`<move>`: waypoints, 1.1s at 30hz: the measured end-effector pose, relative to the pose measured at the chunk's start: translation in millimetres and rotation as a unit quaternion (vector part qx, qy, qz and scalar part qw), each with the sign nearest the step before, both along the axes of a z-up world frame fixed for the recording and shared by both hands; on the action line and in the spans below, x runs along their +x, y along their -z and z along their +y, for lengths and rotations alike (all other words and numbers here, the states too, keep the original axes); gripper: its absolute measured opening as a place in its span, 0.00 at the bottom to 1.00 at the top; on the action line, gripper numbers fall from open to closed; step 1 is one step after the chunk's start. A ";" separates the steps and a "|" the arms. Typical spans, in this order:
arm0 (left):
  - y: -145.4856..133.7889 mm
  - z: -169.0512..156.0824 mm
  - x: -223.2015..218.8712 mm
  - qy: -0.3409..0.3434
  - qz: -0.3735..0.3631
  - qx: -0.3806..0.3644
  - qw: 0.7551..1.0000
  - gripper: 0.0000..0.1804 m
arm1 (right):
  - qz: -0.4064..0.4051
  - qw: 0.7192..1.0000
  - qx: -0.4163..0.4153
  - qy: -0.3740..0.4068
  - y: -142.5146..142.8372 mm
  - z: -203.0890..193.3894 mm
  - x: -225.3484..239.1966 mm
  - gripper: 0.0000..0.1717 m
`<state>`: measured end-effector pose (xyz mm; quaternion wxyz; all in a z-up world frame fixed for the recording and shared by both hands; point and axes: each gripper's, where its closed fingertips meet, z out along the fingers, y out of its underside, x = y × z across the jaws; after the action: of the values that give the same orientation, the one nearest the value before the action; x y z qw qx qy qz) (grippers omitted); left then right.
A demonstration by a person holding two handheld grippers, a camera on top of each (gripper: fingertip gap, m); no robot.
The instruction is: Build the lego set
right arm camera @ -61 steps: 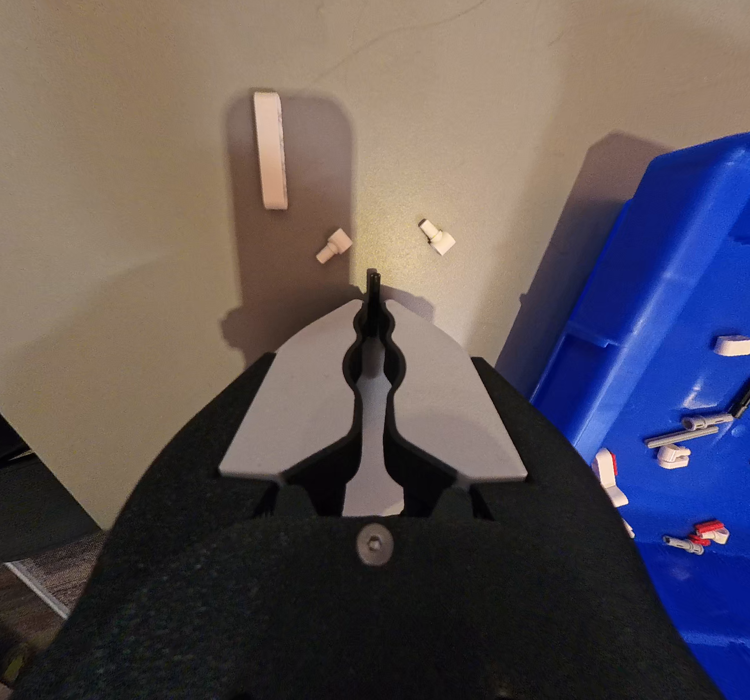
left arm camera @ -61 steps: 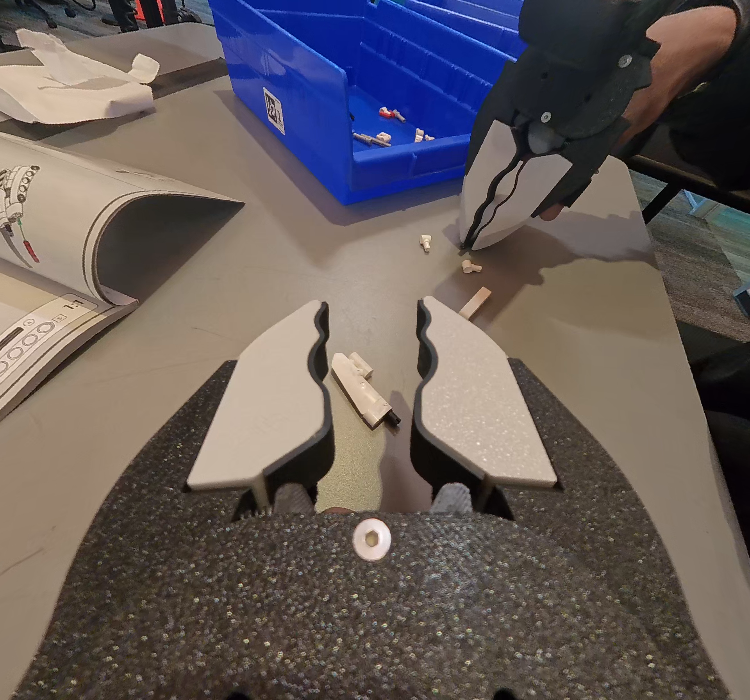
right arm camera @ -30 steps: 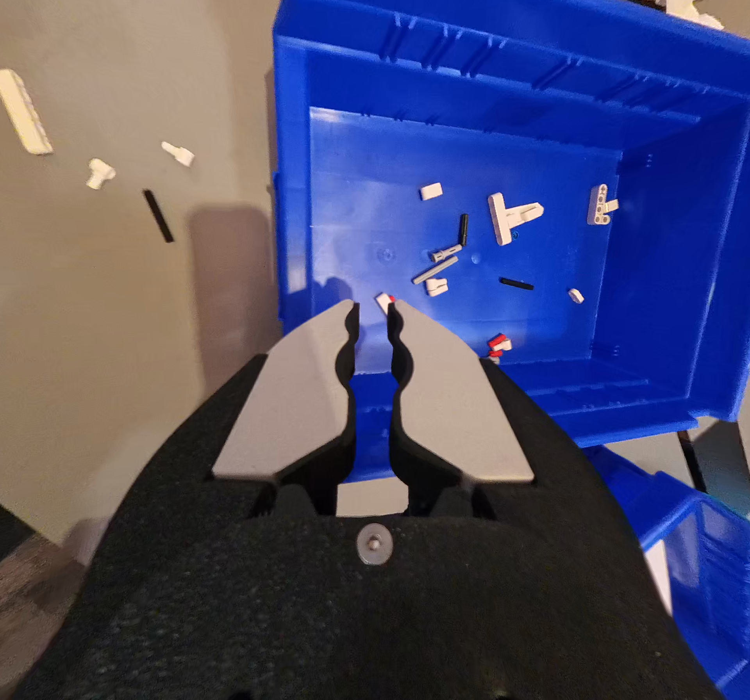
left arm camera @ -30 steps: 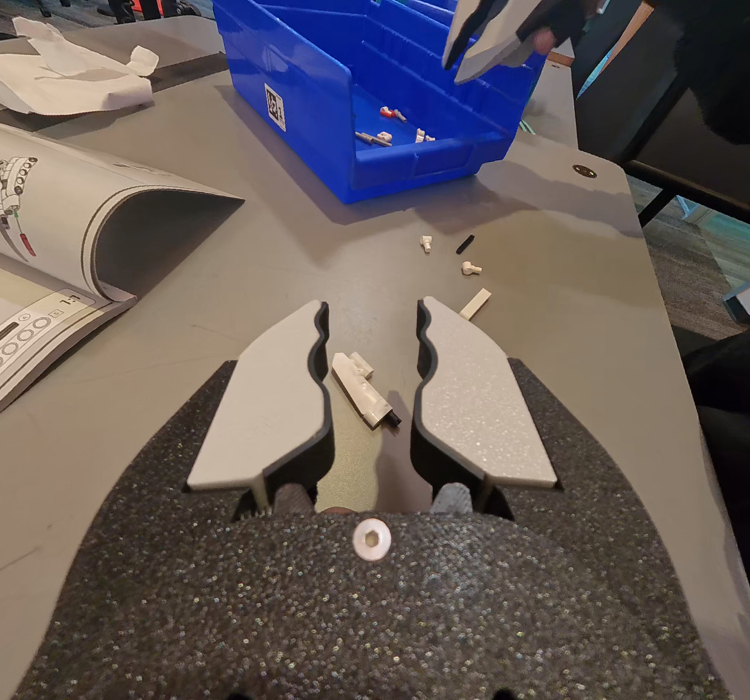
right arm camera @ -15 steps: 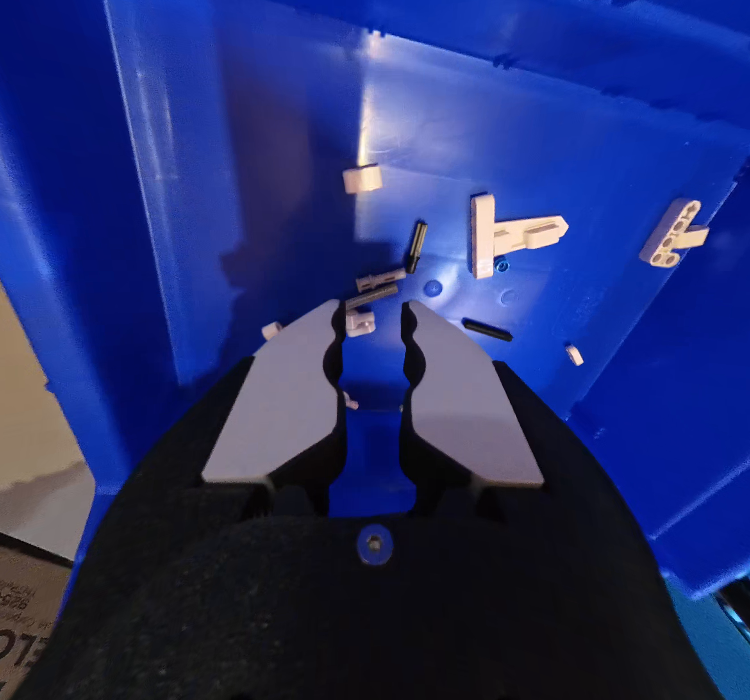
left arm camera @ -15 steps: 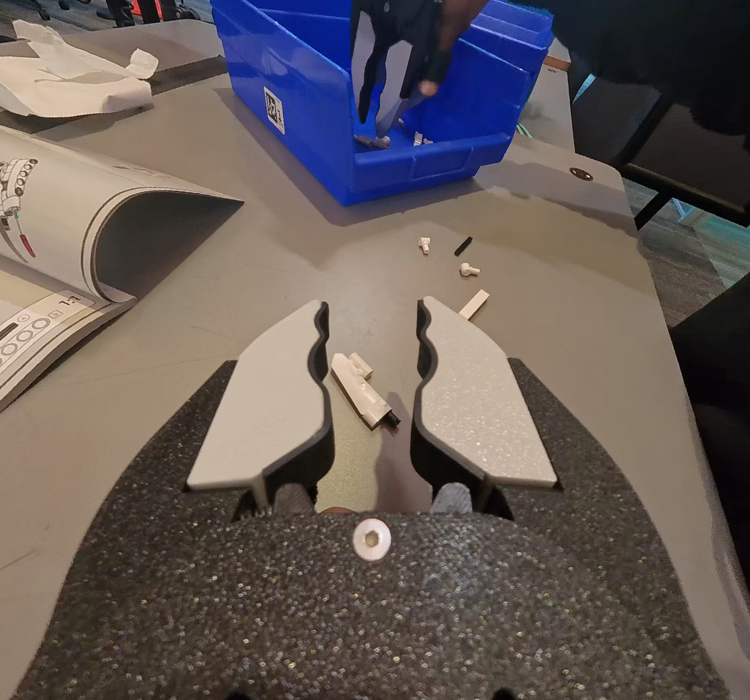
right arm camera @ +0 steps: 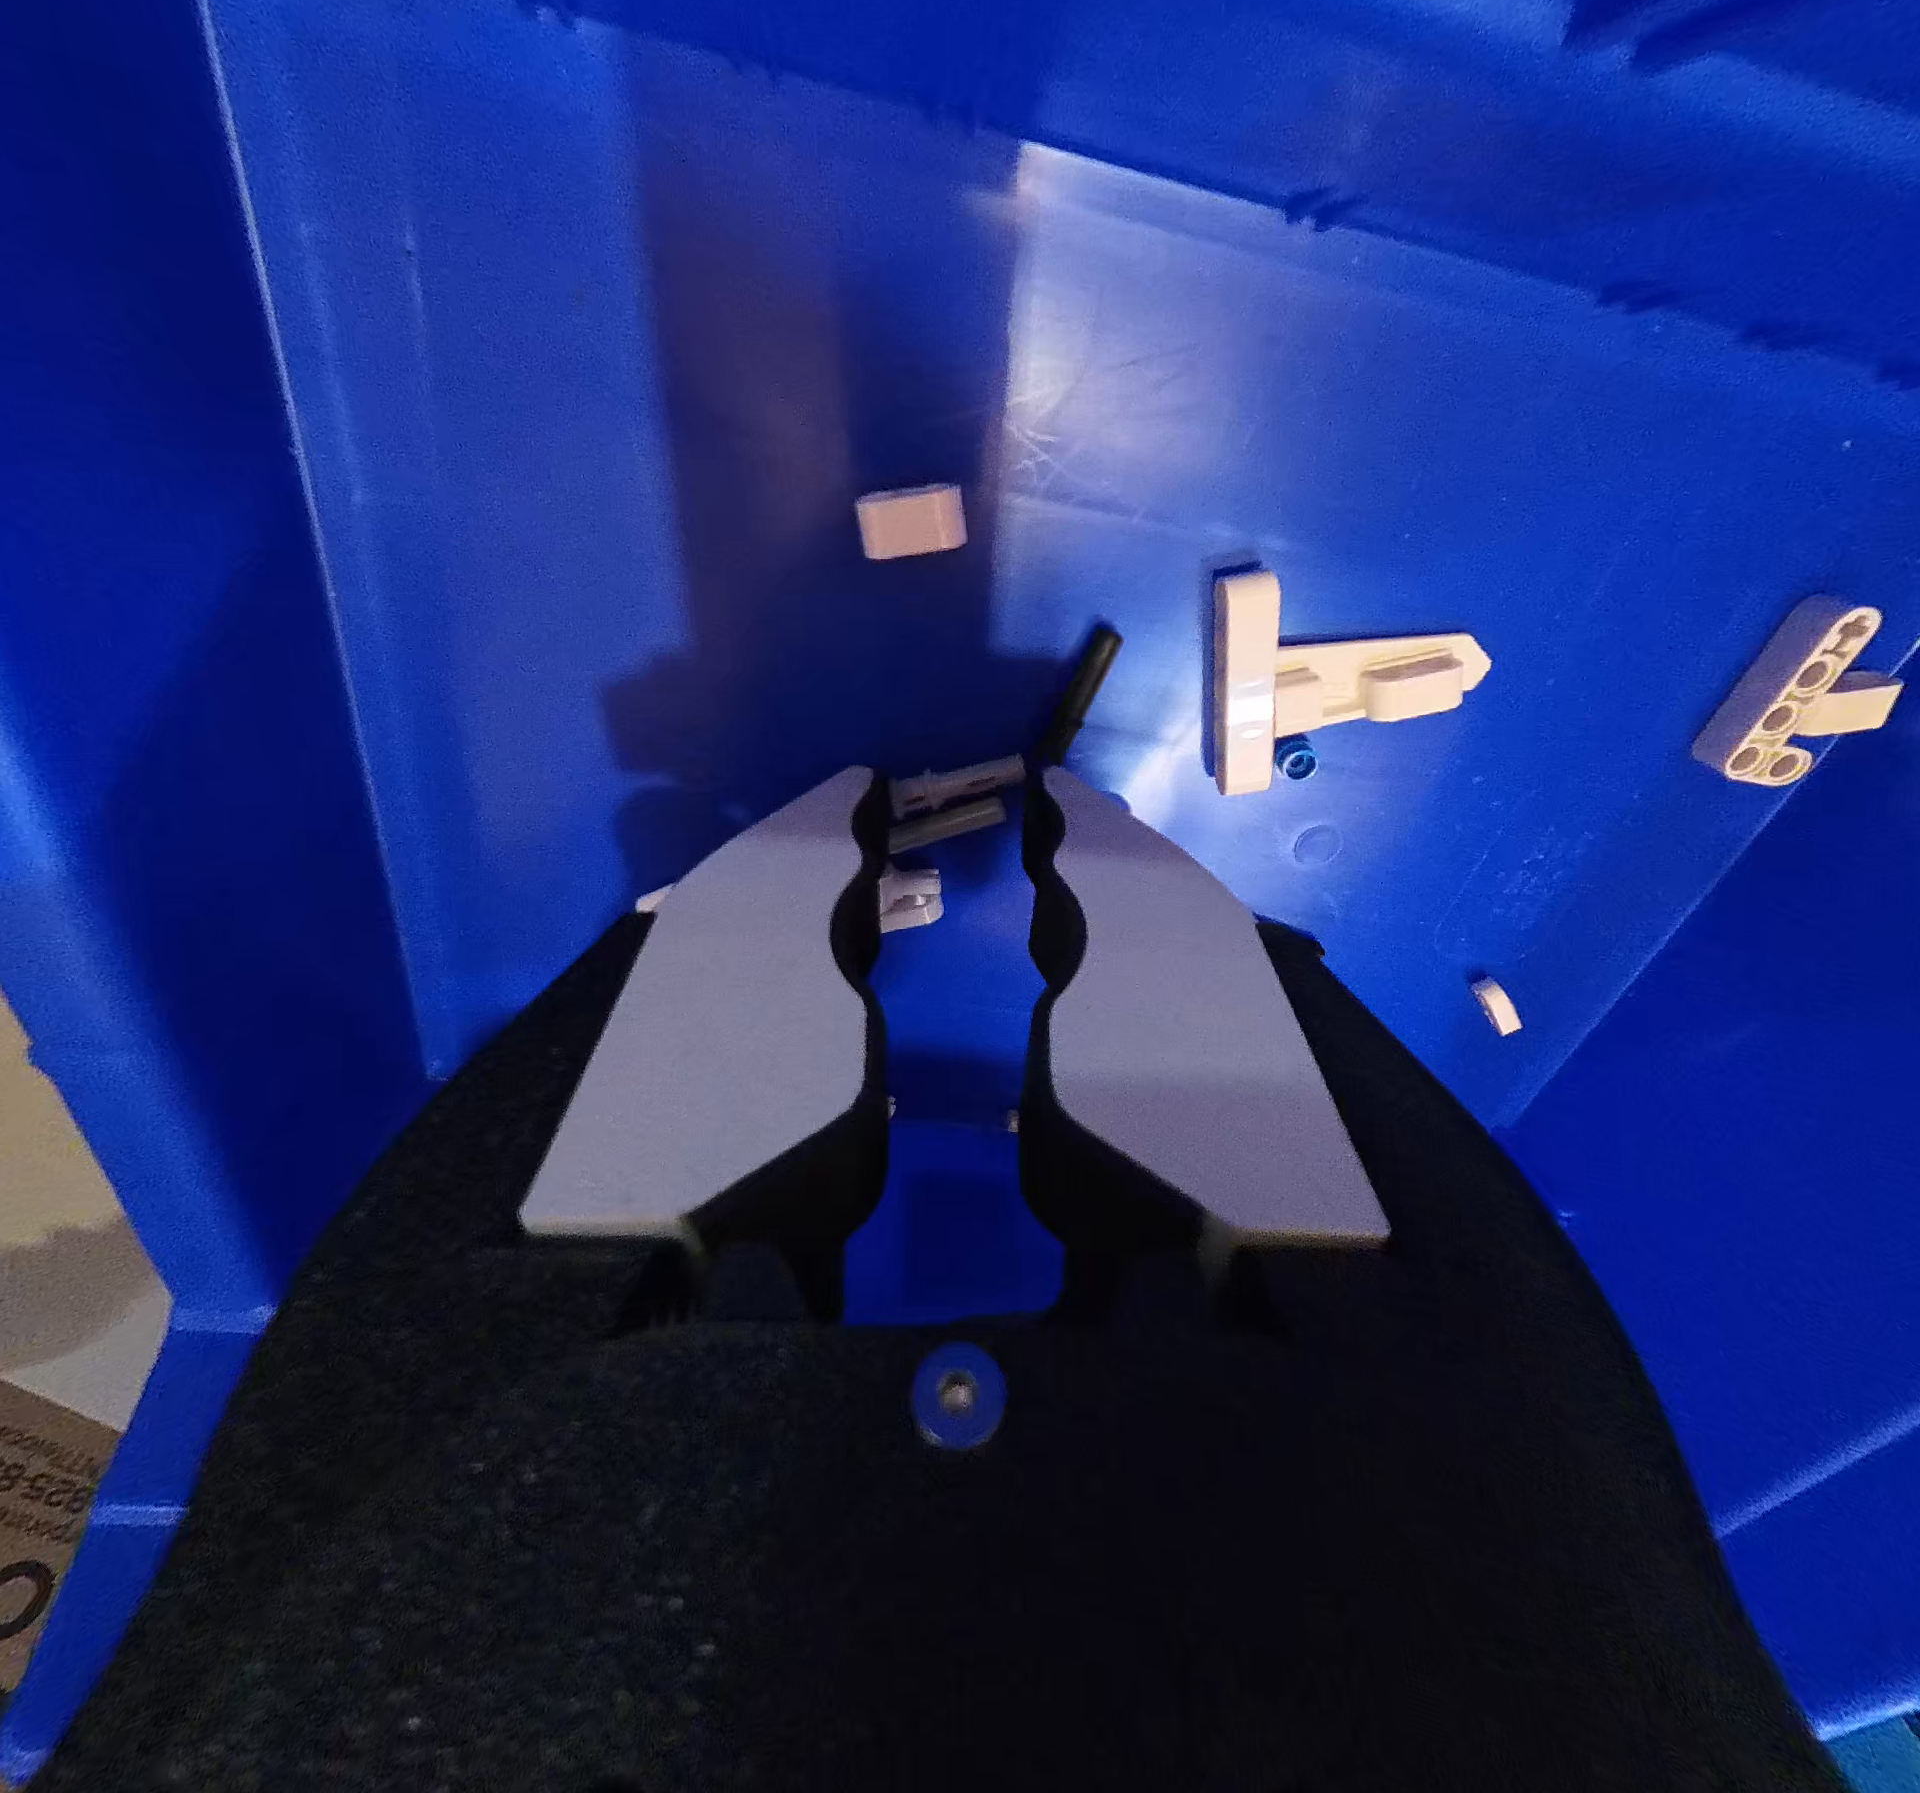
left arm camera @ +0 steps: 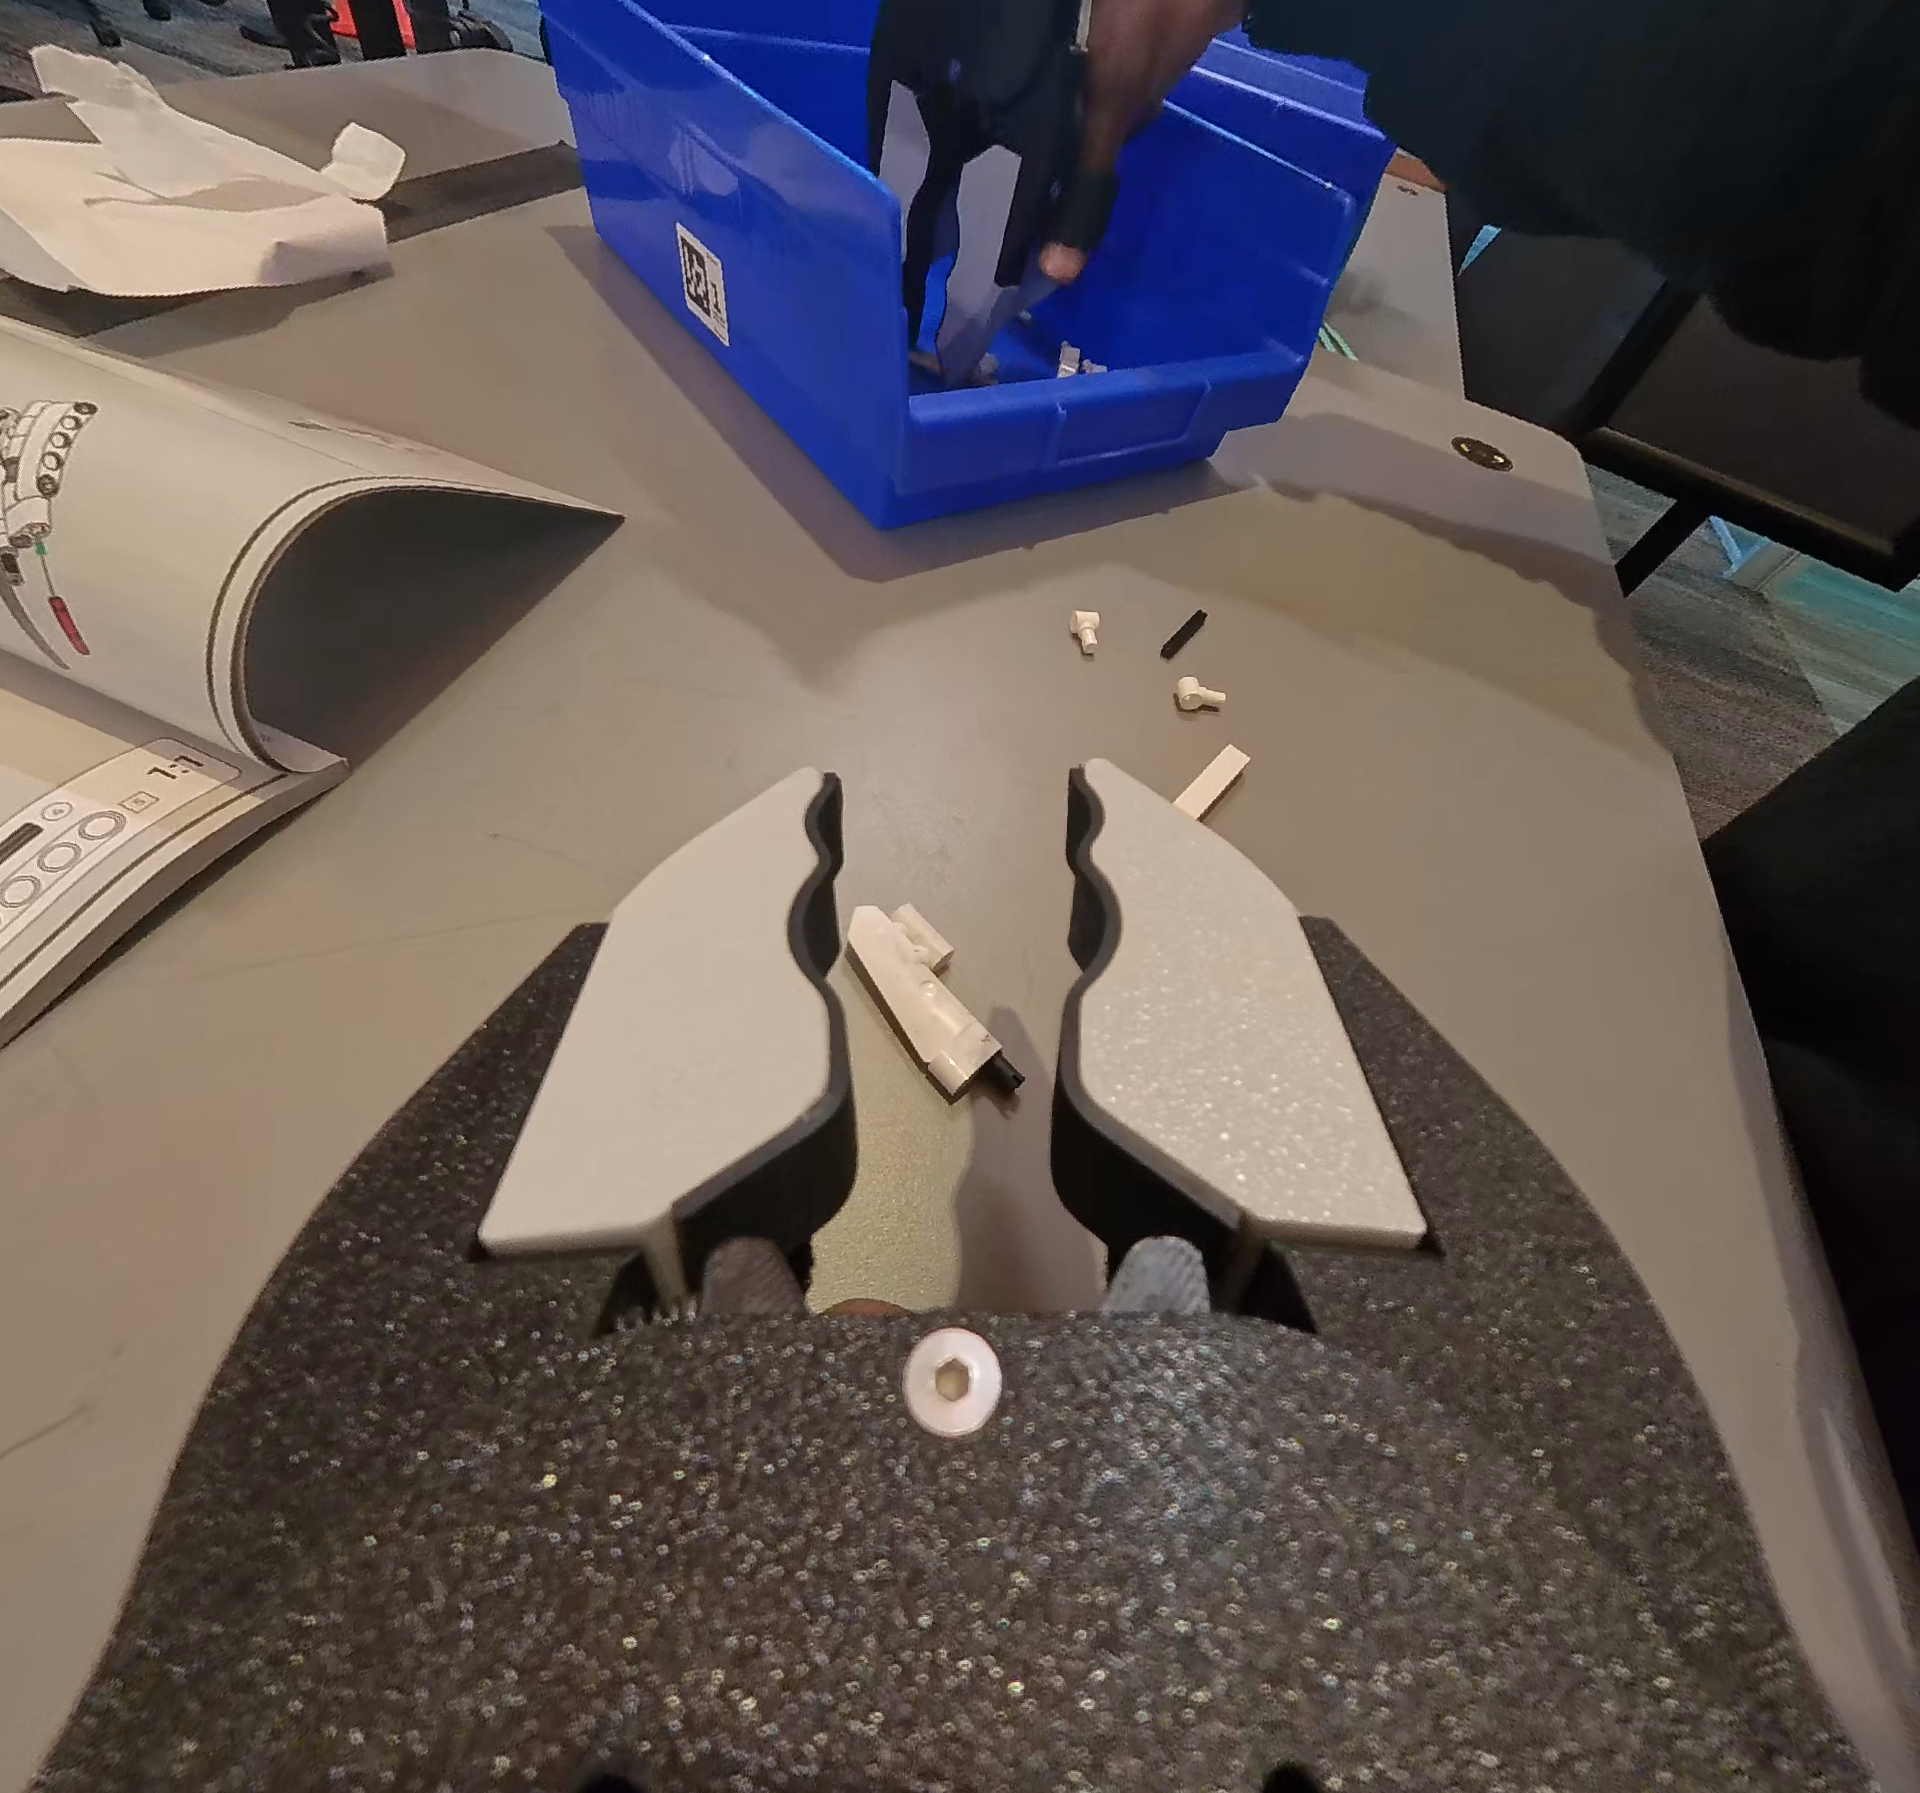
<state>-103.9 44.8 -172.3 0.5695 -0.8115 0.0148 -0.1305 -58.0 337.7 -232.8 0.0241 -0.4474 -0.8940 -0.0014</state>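
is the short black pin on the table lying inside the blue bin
No, the black pin lies on the grey table outside the blue bin, near two small white pegs.

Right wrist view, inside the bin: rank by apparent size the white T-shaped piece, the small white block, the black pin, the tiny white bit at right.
1. White T-shaped piece
2. Small white block and black pin: look alike, unsure
3. Tiny white bit

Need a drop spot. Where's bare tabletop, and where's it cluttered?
Free: grey table between open booklet, blue bin and left gripper. Crowded: right of that gripper's tips, white pins, black pin, white beam; also the bin floor around right gripper.
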 end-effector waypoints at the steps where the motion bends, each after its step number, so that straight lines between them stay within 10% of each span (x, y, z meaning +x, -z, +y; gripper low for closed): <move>1: 0.0 -0.1 0.0 0.000 0.000 0.000 1.000 0.23 | 0.001 1.000 -0.001 -0.001 -0.1 -0.8 0.2 0.14; 11: -0.3 -0.2 0.1 -0.001 0.002 0.001 1.000 0.23 | 0.053 0.999 0.005 -0.007 -33.8 -18.1 2.1 0.14; 18: 0.5 0.0 0.5 0.000 0.005 -0.001 1.000 0.23 | 0.155 0.982 -0.061 -0.090 -86.2 -138.9 0.7 0.14; 25: 0.4 -0.1 1.0 -0.001 0.011 0.000 1.000 0.23 | 0.131 0.976 -0.067 -0.162 -45.8 -228.5 2.3 0.14; 33: 0.0 -0.6 1.7 -0.001 0.015 0.002 1.000 0.23 | 0.086 0.981 -0.045 -0.168 0.9 -241.6 1.8 0.08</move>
<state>-102.3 44.3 -172.3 0.5707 -0.8123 0.0230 -0.1179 -56.2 96.0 -233.8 0.0802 -0.2896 -0.9503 0.0814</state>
